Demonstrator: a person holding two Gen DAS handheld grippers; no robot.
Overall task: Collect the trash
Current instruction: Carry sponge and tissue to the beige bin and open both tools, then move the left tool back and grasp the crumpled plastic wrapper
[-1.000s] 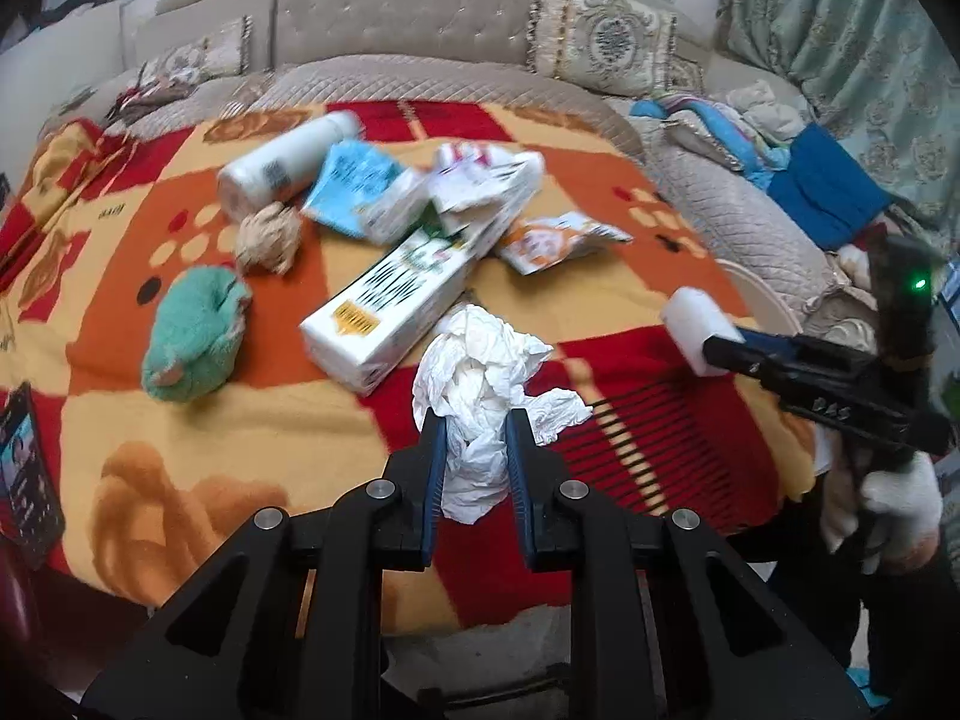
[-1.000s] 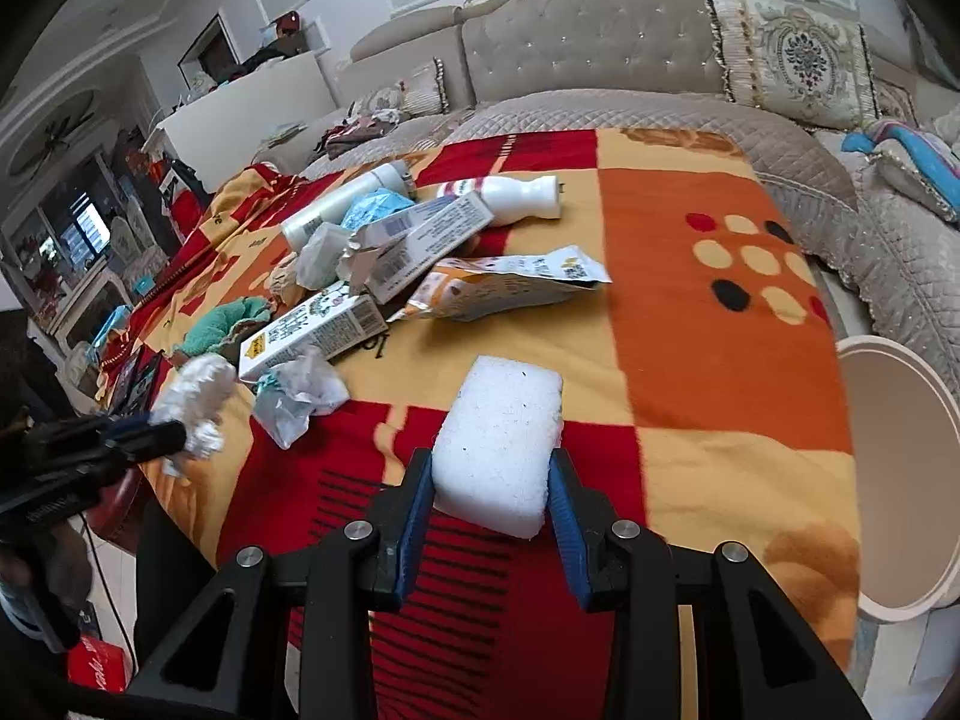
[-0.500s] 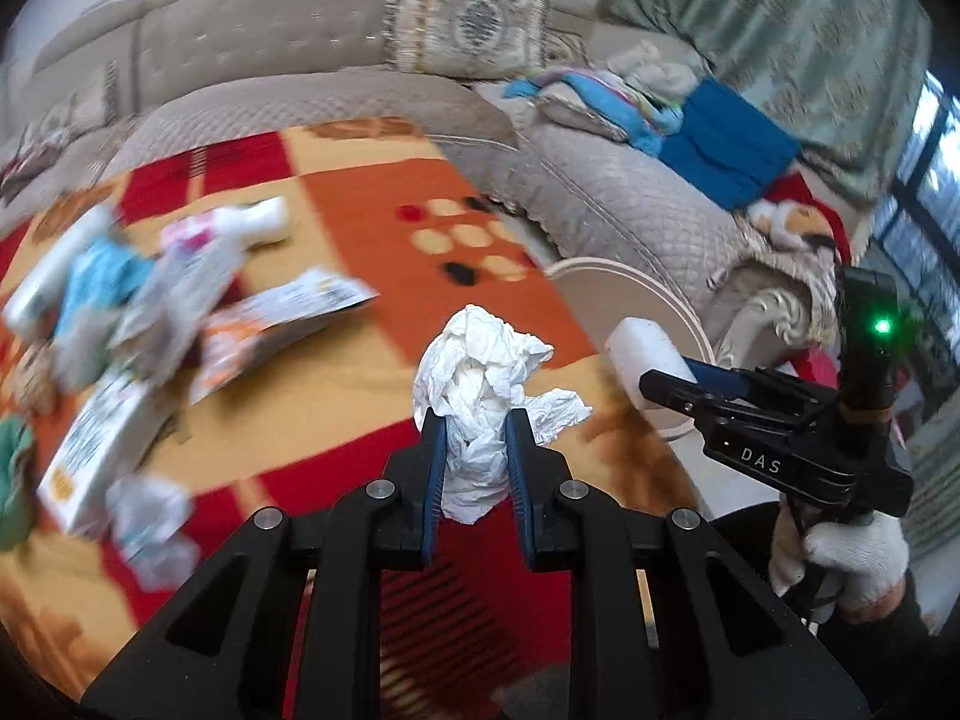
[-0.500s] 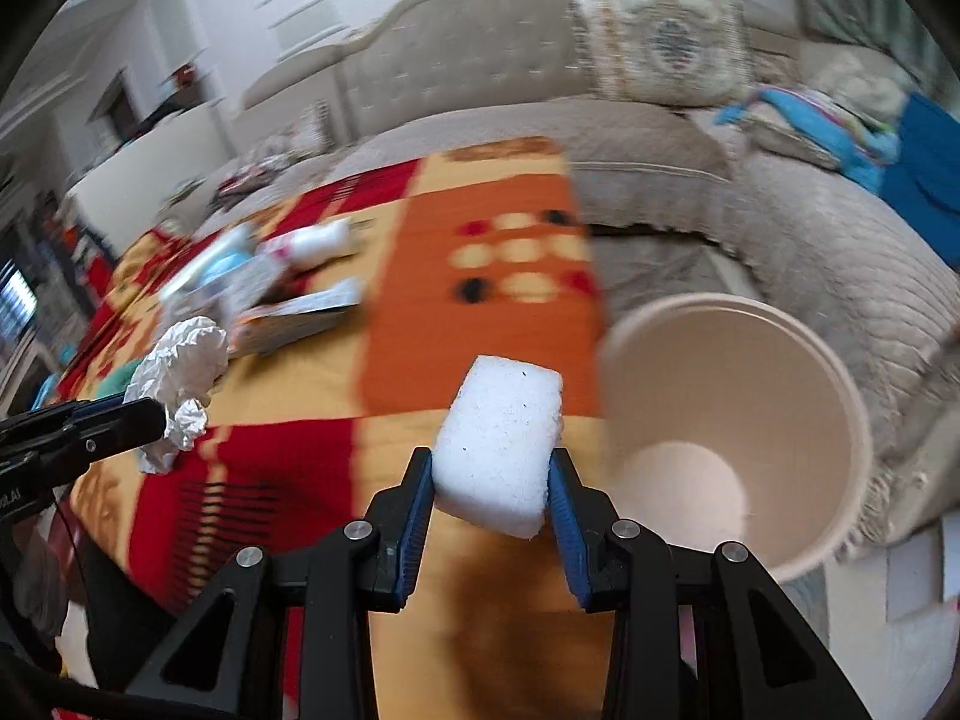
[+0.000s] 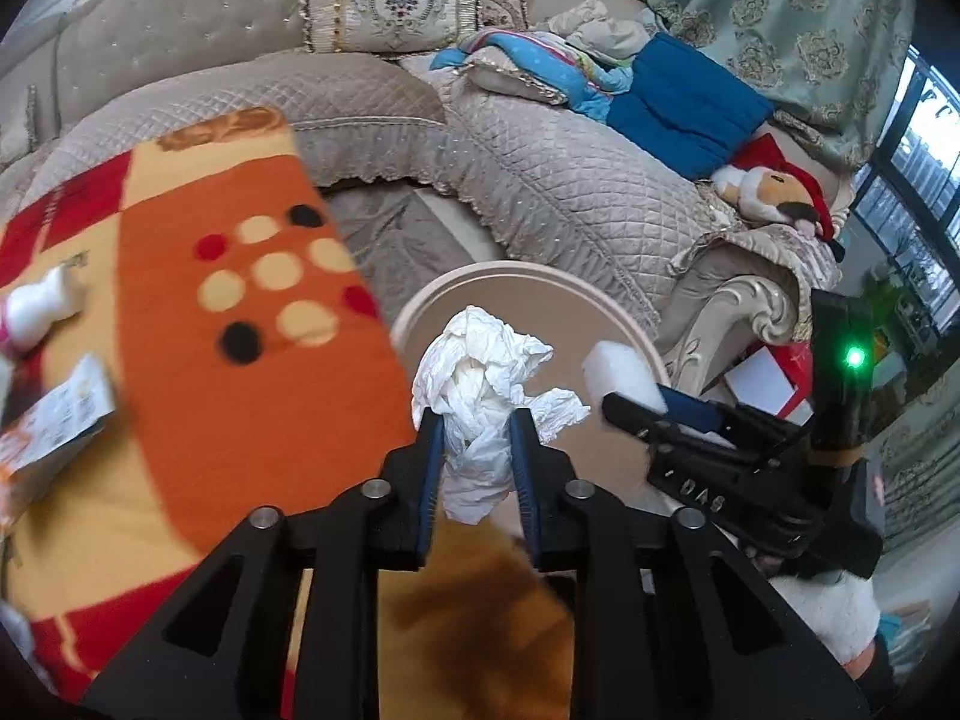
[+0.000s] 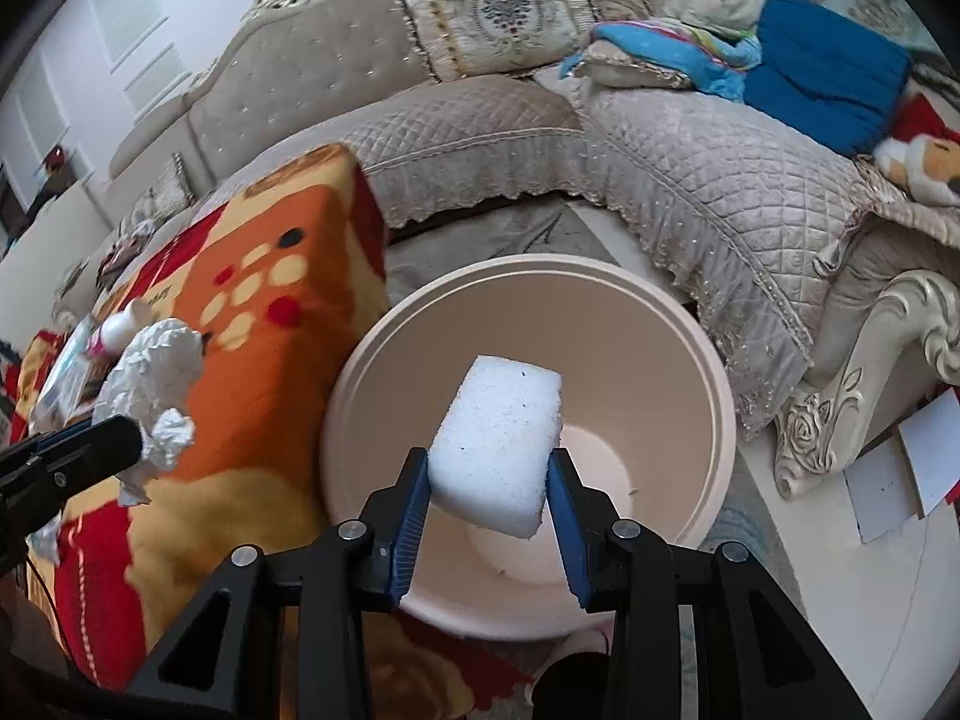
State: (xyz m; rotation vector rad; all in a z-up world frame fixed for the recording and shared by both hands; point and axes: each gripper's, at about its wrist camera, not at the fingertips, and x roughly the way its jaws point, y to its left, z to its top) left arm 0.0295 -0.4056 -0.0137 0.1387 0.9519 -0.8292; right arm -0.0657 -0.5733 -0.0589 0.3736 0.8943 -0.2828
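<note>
A round beige bin [image 6: 717, 420] is seen on the floor, right of the blanket-covered table [image 6: 270, 396]; its inside is bare. The white sponge block [image 6: 498, 444] is held over it between the opening jaws of the right gripper [image 6: 487, 480]. The crumpled tissue [image 5: 480, 396] sits between the left gripper [image 5: 477, 456]'s opening jaws, above the bin's near rim.

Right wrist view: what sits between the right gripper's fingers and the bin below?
In the right wrist view, only the white foam block sits in the opening right gripper, directly over the beige bin; nothing else intervenes.
</note>
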